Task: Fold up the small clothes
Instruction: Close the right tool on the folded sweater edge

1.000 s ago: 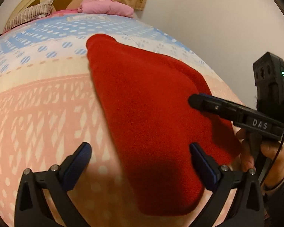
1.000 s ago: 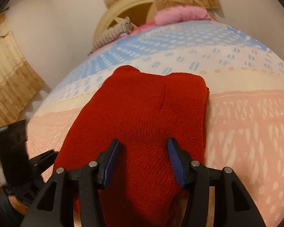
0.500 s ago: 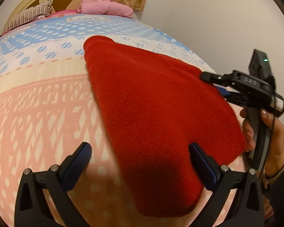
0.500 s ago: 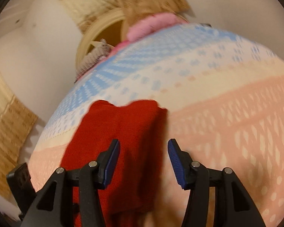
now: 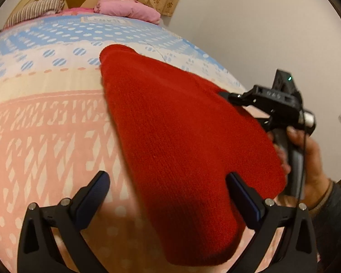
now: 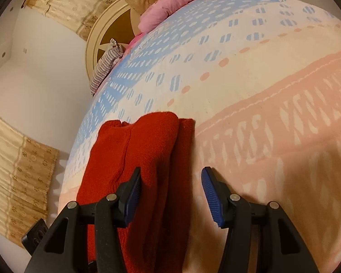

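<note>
A red knit garment (image 5: pixel 177 136) lies folded flat on the bed. My left gripper (image 5: pixel 168 193) is open and empty, jaws wide, hovering over the garment's near end. The right gripper's body (image 5: pixel 272 100) shows in the left wrist view at the garment's right edge, held by a hand. In the right wrist view the garment (image 6: pixel 134 159) lies to the lower left, with a folded layer on top. My right gripper (image 6: pixel 171 195) is open and empty, its left finger over the garment's edge and its right finger over the bedspread.
The bedspread (image 5: pixel 45 125) is patterned pink, cream and blue. A pink pillow (image 5: pixel 129 9) and a striped pillow (image 5: pixel 38 9) lie by the round headboard (image 6: pixel 106 34). A white wall (image 5: pixel 261 34) runs along the bed's right side. Beige curtains (image 6: pixel 18 159) hang nearby.
My right gripper has drawn back off the garment to its right edge and turned, so the garment now sits at the lower left of its view. My left gripper has stayed open in place.
</note>
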A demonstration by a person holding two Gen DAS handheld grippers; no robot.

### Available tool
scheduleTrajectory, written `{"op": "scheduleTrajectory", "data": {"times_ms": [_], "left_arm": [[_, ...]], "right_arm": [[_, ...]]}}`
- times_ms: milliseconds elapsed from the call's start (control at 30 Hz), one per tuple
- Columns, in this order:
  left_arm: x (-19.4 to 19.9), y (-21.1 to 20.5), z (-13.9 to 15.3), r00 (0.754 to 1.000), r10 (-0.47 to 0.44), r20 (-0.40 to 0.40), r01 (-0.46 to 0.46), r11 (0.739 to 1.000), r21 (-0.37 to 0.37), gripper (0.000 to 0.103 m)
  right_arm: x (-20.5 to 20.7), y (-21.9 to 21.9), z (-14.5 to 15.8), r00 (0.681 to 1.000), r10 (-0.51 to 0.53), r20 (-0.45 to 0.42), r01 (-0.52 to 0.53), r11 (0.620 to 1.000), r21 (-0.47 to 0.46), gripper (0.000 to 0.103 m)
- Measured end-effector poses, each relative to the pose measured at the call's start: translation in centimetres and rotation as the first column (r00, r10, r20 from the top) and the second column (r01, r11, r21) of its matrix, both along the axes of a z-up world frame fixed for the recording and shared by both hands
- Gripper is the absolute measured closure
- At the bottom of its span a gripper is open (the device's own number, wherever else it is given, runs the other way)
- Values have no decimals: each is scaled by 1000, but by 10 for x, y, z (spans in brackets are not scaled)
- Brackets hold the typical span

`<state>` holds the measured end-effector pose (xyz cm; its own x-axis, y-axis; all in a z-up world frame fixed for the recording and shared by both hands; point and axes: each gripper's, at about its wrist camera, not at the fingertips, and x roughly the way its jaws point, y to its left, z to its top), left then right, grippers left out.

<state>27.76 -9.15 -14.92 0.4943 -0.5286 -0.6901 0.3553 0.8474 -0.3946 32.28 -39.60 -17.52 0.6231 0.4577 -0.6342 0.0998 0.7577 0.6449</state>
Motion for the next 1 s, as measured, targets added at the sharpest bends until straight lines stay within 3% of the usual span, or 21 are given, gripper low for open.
{"op": "scheduleTrajectory", "data": {"times_ms": [67,233,333,367,567,1000], "left_arm": [[0,0,0,1000,0,1,0,1000,-11,0],[-2,-1,0,1000,-9,6,9,1000,-13,4],[-4,-2,0,999,-38,6,38,999,-36,20],[-4,-3,1,998,-60,2,60,997,-53,33],[-9,-2,6,997,-72,11,72,995,-74,53],[-59,15,38,996,-69,49,68,998,18,60]], "right_arm": [[5,3,-1,1000,13,2,-13,1000,6,51],[16,18,-4,998,55,4,-55,998,5,66],[16,22,-7,998,54,16,-54,999,2,69],[15,22,-8,998,53,20,-54,999,10,70],[9,28,-5,996,61,58,-60,998,-14,76],[-24,64,25,981,110,161,-113,993,15,78]]}}
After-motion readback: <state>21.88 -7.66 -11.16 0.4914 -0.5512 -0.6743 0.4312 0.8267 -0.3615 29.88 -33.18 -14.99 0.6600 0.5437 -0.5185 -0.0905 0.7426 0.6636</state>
